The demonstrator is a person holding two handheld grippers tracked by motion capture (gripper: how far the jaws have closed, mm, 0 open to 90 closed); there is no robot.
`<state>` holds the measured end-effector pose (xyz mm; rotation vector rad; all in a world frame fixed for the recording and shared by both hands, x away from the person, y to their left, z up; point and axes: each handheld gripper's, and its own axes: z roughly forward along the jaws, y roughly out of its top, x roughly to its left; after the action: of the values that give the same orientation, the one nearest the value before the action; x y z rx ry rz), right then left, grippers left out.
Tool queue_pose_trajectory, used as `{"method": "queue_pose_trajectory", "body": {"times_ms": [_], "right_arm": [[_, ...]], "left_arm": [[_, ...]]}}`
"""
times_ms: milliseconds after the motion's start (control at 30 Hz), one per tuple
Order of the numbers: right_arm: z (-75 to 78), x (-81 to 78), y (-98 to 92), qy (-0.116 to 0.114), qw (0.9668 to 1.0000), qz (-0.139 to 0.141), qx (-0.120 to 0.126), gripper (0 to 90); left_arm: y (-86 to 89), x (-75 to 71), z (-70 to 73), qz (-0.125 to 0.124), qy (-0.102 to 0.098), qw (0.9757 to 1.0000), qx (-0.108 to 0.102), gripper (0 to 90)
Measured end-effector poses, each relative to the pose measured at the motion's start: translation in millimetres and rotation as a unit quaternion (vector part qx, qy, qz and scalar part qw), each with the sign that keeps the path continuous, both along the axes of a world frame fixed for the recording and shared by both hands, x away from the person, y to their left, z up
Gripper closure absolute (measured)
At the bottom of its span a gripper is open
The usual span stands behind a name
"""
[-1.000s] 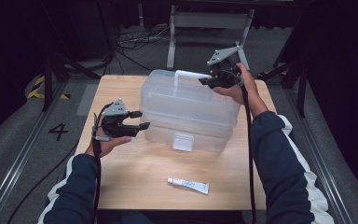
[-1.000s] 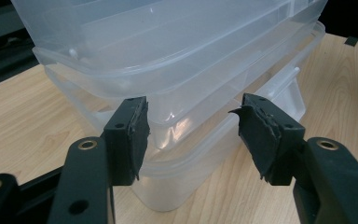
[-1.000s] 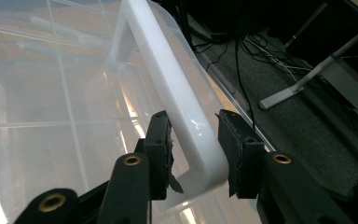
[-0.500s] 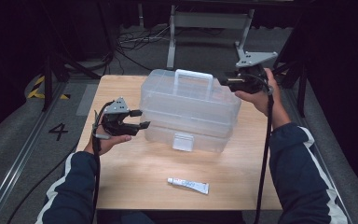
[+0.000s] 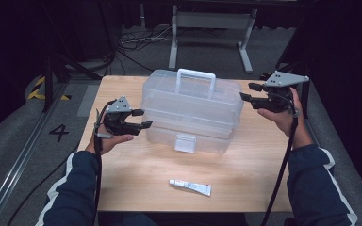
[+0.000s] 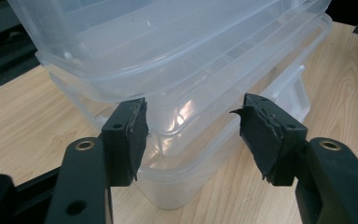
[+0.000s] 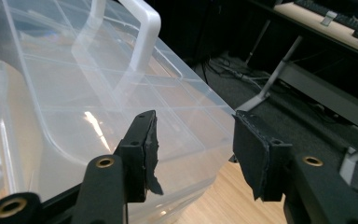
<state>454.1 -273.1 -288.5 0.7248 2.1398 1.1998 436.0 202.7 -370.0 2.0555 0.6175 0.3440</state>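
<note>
Grippers flank clear box [image 5: 192,110] on desk [image 5: 245,174] for a two-sided hold | left gripper [image 5: 139,119] fingers parted, empty | right gripper [image 5: 246,92] fingers just opening, empty

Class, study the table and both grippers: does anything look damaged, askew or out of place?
Yes: the black pads on the left gripper are torn and ragged at the edges, and the right gripper looks frayed too. The clear box and tube look fine.
</note>
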Motion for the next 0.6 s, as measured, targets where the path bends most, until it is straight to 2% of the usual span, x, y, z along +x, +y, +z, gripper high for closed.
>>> {"method": "queue_pose_trajectory", "body": {"times_ms": [33, 133, 233, 367, 467, 533, 600], "right_arm": [[-2.0, -3.1, -3.5, 0.0, 1.0, -0.003, 0.008, 49.0], [-7.9, -9.5, -12.2, -0.004, 0.9999, -0.009, 0.012, 47.8], [-18.3, -14.6, -17.4, 0.002, 0.9999, -0.013, 0.002, 46.5], [-39.0, -23.5, -17.8, 0.014, 0.9998, -0.002, -0.013, 44.0], [-51.5, -26.3, -16.4, 0.023, 0.9996, 0.005, -0.014, 42.1], [-59.8, -28.3, -14.2, 0.03, 0.9992, 0.008, -0.025, 39.5], [-70.5, -31.0, -12.7, 0.031, 0.9993, 0.006, -0.02, 39.6]], "left_arm": [[-0.1, 0.1, -0.5, -0.001, 0.0, 1.0, 0.0, 41.6], [0.1, 0.7, 0.6, 0.0, -0.001, 1.0, -0.006, 41.6], [-0.9, 0.9, 2.5, 0.001, -0.002, 1.0, -0.006, 41.5], [-2.7, 1.2, 3.5, -0.001, -0.003, 1.0, -0.003, 41.5], [-3.8, 1.6, 3.4, -0.002, -0.001, 1.0, -0.005, 41.5], [-3.9, 2.3, 3.4, -0.002, -0.002, 1.0, -0.001, 41.5], [-3.6, 2.8, 3.3, -0.003, 0.0, 1.0, 0.0, 41.4]]}}
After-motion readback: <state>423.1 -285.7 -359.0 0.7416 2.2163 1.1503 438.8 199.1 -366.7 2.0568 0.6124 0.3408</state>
